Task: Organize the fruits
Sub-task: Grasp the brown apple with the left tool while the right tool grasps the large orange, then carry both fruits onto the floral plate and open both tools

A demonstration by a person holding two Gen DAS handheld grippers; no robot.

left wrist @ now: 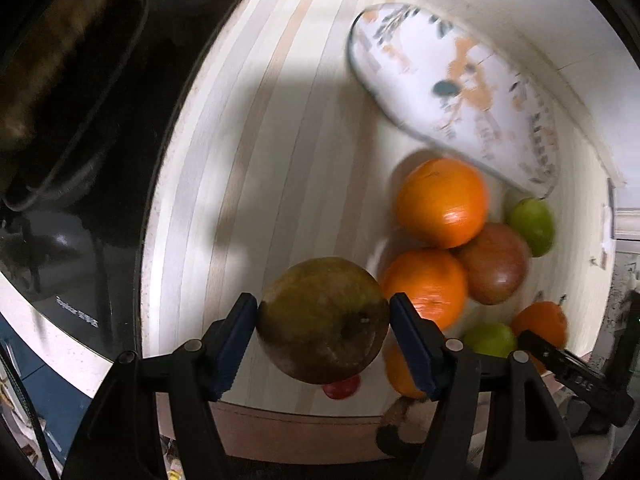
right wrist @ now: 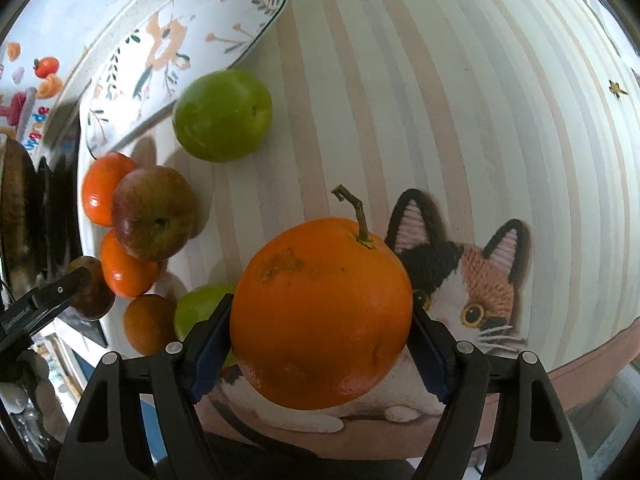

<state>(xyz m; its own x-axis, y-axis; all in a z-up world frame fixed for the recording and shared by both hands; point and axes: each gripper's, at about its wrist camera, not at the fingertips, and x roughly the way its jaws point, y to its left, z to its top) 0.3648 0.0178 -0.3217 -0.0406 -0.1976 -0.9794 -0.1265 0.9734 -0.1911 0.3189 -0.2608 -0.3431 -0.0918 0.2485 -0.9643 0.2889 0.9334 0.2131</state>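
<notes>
Left gripper [left wrist: 323, 322] clenched on brownish apple [left wrist: 322, 319] above striped mat [left wrist: 256, 168] | right gripper [right wrist: 320, 340] clamps stemmed orange [right wrist: 322, 314] (held aloft) | risk: round skins slip if grip eases, landing on loose fruit beside floral plate [right wrist: 180, 52]

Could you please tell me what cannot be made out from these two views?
- Small red fruit, left wrist view: mostly hidden under the brown apple in the left claw.
- Floral plate, left wrist view: motion-blurred pattern.
- Cat picture, right wrist view: partly covered by the orange in the right claw.
</notes>
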